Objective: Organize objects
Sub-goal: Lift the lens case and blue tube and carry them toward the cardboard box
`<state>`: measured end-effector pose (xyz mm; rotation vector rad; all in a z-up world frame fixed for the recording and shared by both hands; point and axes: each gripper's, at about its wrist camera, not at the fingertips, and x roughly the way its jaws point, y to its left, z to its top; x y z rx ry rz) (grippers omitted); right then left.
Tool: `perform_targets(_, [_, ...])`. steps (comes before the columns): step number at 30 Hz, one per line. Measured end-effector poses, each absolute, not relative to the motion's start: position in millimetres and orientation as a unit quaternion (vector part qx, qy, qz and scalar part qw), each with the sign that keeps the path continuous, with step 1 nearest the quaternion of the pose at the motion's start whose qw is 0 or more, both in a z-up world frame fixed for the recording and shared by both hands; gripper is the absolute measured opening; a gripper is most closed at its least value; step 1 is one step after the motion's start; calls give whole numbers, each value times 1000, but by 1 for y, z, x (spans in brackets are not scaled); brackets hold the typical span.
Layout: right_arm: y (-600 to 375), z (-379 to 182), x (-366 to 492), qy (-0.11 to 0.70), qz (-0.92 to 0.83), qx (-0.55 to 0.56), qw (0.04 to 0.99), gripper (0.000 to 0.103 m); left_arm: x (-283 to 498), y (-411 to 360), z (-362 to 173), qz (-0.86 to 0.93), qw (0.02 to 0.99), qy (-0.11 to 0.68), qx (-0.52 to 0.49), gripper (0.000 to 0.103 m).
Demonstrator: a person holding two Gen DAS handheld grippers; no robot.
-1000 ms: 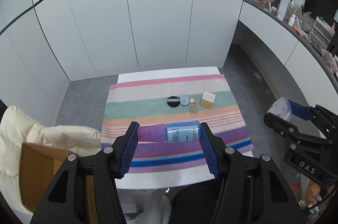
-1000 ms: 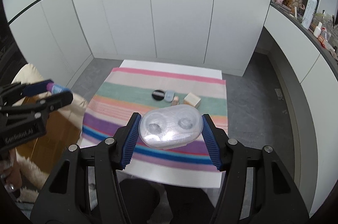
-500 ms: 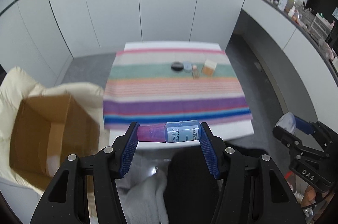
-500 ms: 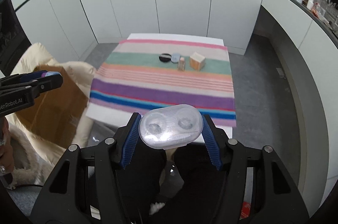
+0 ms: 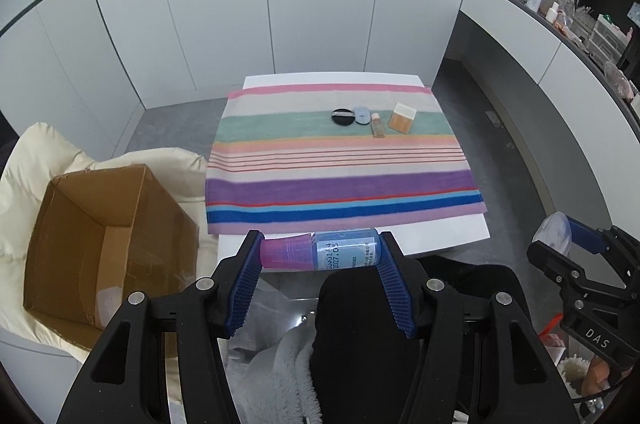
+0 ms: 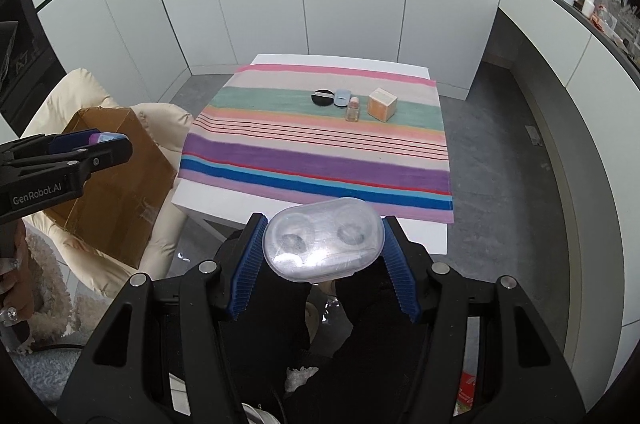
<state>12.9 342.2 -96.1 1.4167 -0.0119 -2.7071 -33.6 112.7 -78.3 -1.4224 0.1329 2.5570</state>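
Observation:
My left gripper [image 5: 320,251] is shut on a small bottle [image 5: 320,250] with a pink cap and blue label, held sideways in the air short of the table's near edge. My right gripper [image 6: 323,238] is shut on a clear oval plastic case [image 6: 323,238], also held in the air before the table. An open cardboard box [image 5: 100,248] stands on a cream cushion left of the table; it also shows in the right wrist view [image 6: 116,180]. On the striped cloth [image 5: 340,168] lie a black round compact [image 5: 343,115], a light blue case [image 5: 362,114], a small orange bottle [image 5: 377,125] and an orange box [image 5: 403,118].
The white table [image 5: 452,236] stands before white cabinet doors. A counter with bottles and organizers [image 5: 560,8] runs along the right wall. My dark-clothed legs and a fluffy white garment [image 5: 280,376] are below the grippers.
Both grippers have pulled back from the table and risen, still holding their objects. The view has swung so the cardboard box on the left shows more fully.

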Motion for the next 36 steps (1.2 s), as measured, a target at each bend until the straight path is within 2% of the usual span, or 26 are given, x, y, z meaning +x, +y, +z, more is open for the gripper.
perform_targets(13, [272,-100,2,33,-877,463,121,60,-17,29,-86,867,34,3,-497,58])
perform_targets(36, [24,-122,20,171,-800,453,355,60,78,-182,-110,831,-160,-129,-517,59])
